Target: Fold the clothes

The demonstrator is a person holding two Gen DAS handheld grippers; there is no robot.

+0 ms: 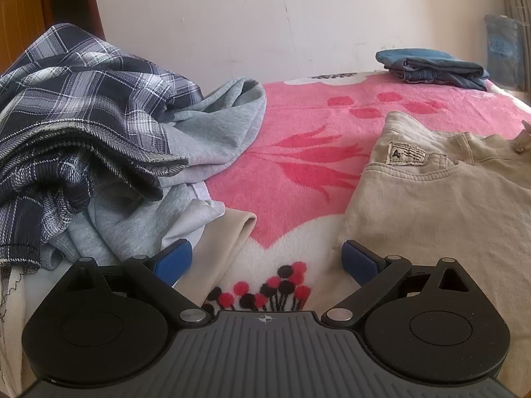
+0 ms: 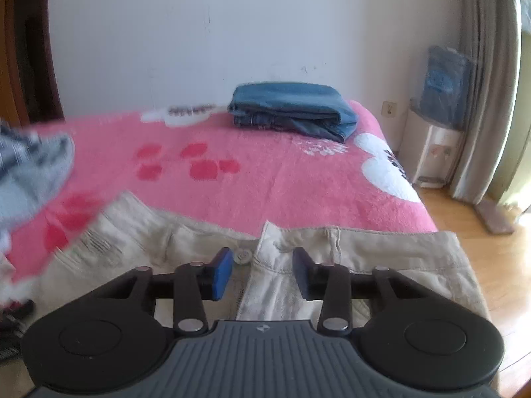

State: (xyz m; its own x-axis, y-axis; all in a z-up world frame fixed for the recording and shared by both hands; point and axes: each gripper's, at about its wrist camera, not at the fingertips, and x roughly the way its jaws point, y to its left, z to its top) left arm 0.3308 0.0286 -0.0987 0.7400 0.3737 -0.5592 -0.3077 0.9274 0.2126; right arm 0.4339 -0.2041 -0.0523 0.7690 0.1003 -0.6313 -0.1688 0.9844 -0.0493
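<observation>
Beige trousers flat on pink blanket, both grippers empty

Beige trousers [image 2: 348, 265] lie waist-up on the pink blanket [image 2: 265, 179], fly open, button showing, label patch on waistband. Right side of trousers reaches the blanket edge nearest the wood floor [image 2: 481, 232]. Folded jeans [image 2: 292, 112] well beyond trousers, by the wall. Unsorted pile w/ plaid shirt [image 1: 76, 106] left of trousers; bare blanket strip between. Left gripper [image 1: 267, 260] wide, nothing btwn pads. Right gripper [image 2: 262, 275] part-open over the fly, gripping nothing.

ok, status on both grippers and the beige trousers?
Left gripper open, empty. Right gripper open over beige trousers waistband, no grip. Trousers flat on the blanket, unfolded. Nothing in the way.
</observation>
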